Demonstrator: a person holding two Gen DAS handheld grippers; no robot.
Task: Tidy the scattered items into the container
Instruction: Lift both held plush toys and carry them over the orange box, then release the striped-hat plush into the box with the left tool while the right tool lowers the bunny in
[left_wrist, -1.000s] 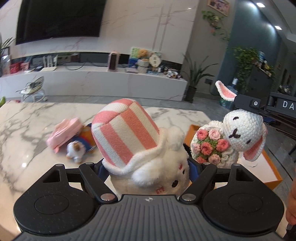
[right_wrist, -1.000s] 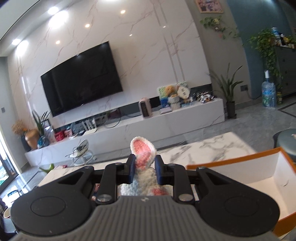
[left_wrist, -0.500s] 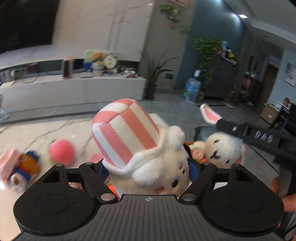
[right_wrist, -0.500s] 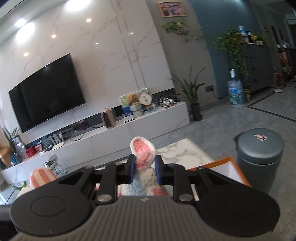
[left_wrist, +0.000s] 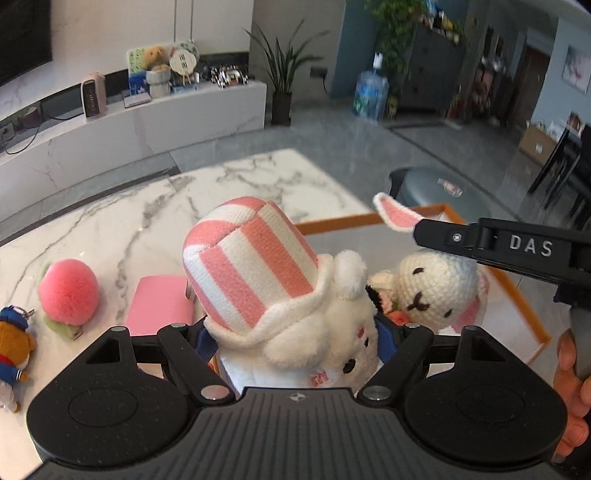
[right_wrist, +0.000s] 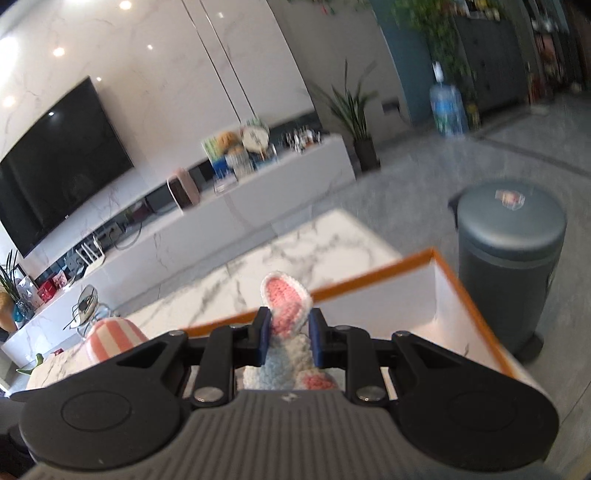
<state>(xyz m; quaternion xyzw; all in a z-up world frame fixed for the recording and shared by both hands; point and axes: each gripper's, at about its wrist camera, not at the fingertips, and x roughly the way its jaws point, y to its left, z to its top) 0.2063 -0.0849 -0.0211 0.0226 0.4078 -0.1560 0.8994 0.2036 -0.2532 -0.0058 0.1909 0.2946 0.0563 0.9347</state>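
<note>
My left gripper is shut on a white plush toy with a pink-and-white striped hat, held above the near edge of the orange-rimmed white box. My right gripper is shut on the ear of a crocheted white rabbit, which hangs over the inside of the box. In the left wrist view the right gripper's black arm reaches in from the right and pinches the pink ear. The striped hat also shows in the right wrist view.
On the marble table lie a pink fuzzy peach, a pink flat block and a small bear in blue. A grey round bin stands on the floor beyond the box.
Both grippers have carried their toys to the right and over the box. The rabbit now hangs lower inside the box rim. The table toys have slid to the left of the left wrist view.
</note>
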